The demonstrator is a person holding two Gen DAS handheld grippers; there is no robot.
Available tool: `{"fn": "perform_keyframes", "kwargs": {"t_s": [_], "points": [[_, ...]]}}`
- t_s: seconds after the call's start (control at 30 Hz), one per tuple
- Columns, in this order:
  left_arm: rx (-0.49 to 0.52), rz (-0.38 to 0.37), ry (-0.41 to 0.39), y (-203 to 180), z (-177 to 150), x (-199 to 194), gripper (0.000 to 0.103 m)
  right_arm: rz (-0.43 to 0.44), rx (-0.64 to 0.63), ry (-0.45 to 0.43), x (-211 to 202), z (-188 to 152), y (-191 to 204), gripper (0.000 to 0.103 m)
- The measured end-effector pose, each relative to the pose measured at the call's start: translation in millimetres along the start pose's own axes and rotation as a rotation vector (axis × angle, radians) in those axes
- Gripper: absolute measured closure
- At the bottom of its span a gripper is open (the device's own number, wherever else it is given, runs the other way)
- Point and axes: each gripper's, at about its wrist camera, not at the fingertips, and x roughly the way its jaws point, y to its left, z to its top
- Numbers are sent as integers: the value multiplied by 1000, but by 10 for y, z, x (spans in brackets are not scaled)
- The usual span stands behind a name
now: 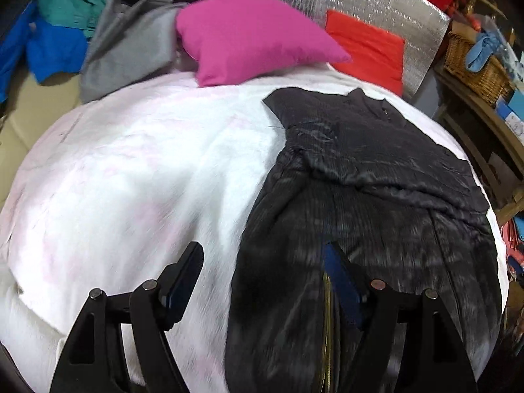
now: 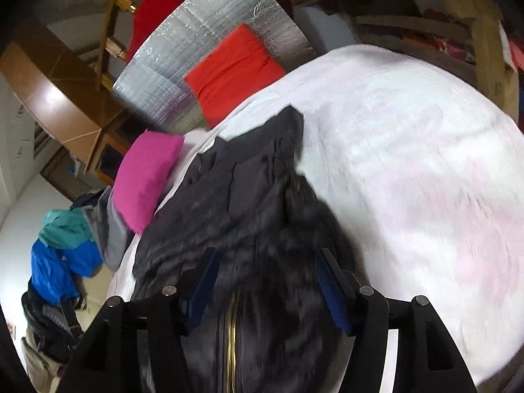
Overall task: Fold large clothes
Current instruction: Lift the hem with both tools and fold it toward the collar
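Both wrist views close above the bed (image 1: 131,163), angled down, sharing its pillows.

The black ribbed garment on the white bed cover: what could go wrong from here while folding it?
1. The black ribbed garment lies wrinkled, so a fold might set crooked.
2. The left gripper straddles only its edge and may catch the white bed cover too.
3. The gold zipper sits between the right gripper pads and may snag.
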Motion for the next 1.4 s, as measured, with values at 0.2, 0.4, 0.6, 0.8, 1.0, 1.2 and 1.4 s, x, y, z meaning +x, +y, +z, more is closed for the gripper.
{"fn": "perform_keyframes", "kwargs": {"t_s": [0.2,0.4,0.6,0.8,1.0,1.2,1.4], "points": [[-73,-59,15,110,-550,-313,26,1,-44,170,-106,-622,-49,37],[-44,-75,74,-37,-962,-404,25,-20,-57,343,165,-1164,25,30],[-65,-74,175,-43,-1210,-310,25,-56,-10,455,564,-1464,83,30],[-44,-77,197,-98,-1334,-286,25,-67,27,460,785,-1640,100,50],[-33,-55,237,-88,-1456,-216,25,-8,-54,369,468,-1527,290,84],[-1,-28,273,-70,-1619,-193,25,74,-56,310,333,-1444,227,84],[74,57,246,-211,-1697,-217,25,17,6,389,572,-1475,16,81]]}}
